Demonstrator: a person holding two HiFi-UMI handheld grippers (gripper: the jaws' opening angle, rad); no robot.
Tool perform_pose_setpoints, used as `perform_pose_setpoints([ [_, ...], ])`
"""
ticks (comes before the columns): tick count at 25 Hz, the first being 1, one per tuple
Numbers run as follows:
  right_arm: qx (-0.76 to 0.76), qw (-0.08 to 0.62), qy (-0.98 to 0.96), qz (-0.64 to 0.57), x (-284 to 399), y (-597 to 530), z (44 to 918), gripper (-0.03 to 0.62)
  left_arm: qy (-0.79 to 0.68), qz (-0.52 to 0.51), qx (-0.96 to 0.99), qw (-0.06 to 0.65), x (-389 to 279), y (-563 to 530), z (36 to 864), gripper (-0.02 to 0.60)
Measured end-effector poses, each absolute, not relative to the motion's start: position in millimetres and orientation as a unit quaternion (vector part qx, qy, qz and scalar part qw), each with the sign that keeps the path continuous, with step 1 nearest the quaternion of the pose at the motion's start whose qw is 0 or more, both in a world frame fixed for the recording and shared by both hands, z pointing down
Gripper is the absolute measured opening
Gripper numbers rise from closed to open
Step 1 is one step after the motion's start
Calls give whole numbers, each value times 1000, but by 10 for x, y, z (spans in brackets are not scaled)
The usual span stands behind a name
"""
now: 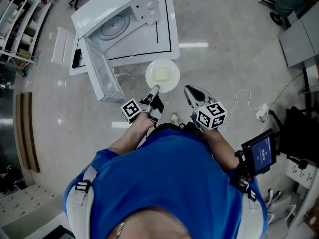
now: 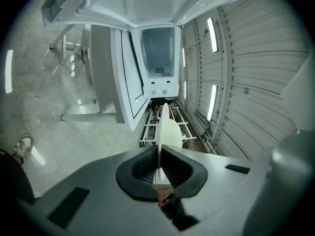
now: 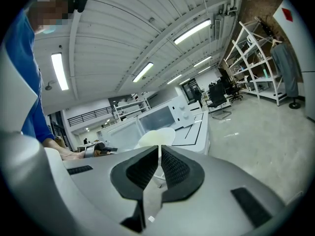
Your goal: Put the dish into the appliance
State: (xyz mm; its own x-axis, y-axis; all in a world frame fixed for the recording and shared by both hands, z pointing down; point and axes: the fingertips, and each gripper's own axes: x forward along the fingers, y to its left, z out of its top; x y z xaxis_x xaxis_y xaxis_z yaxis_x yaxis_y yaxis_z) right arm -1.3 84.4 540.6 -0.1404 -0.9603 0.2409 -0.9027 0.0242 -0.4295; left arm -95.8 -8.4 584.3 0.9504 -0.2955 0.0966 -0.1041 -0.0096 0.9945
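Blue-shirted person (image 1: pixel 169 183) pinches a round white plate (image 1: pixel 162 75) by its rim in the left gripper (image 1: pixel 155 88) — right gripper (image 1: pixel 190 89) closed, empty — near the open white microwave (image 1: pixel 144 6).

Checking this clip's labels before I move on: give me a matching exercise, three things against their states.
Things:
1. plate
2. microwave door
3. right gripper

States:
a. swung open
b. shut, nothing in it
c. clamped by its rim in the left gripper

Pairs: 1-c; 2-a; 3-b
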Motion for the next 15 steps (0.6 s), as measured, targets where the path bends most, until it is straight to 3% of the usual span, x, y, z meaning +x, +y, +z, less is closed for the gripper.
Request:
perform_pose_setpoints([
  [15,-608,37,754,-245,137,118,5409,2,-190,-120,692,686,-995,-550,5920,14],
])
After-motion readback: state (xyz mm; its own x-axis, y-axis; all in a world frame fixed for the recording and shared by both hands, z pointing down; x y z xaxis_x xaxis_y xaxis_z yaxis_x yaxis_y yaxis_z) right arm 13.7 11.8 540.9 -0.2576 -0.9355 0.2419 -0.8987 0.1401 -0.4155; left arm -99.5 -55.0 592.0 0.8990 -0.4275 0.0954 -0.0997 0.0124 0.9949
